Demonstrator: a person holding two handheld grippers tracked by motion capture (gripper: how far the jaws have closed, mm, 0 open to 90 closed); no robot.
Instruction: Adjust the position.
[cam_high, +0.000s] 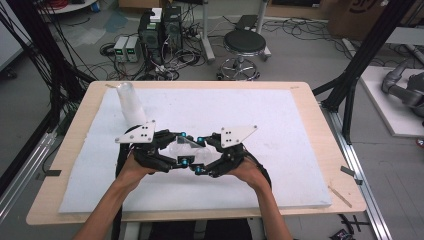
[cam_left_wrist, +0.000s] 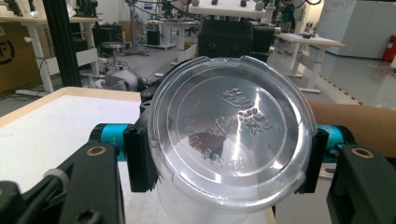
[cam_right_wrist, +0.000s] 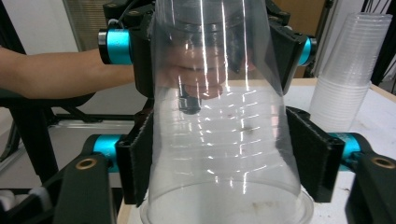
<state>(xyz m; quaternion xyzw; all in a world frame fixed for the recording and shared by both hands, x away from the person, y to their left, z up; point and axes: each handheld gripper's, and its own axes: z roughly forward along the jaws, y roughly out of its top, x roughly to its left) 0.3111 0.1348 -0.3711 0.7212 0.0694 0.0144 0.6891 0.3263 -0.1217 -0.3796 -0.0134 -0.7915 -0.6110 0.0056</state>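
**Worktop and what is resting on it**

A pale wooden worktop (cam_high: 320, 150) is standing on a grey floor. A white foam sheet (cam_high: 260, 125) is lying flat on it, covering most of the top and leaving a wood margin showing along every edge. A stack of clear plastic cups (cam_high: 129, 102) is standing on the sheet near its far left corner, leaning slightly. Small dark specks are marking the sheet close to the stack in the right gripper view.

White foam mat (cam_high: 280, 150) covering the wooden table (cam_high: 320, 125), stack of clear cups (cam_high: 131, 105) far left, black stool (cam_high: 244, 44) beyond on the floor
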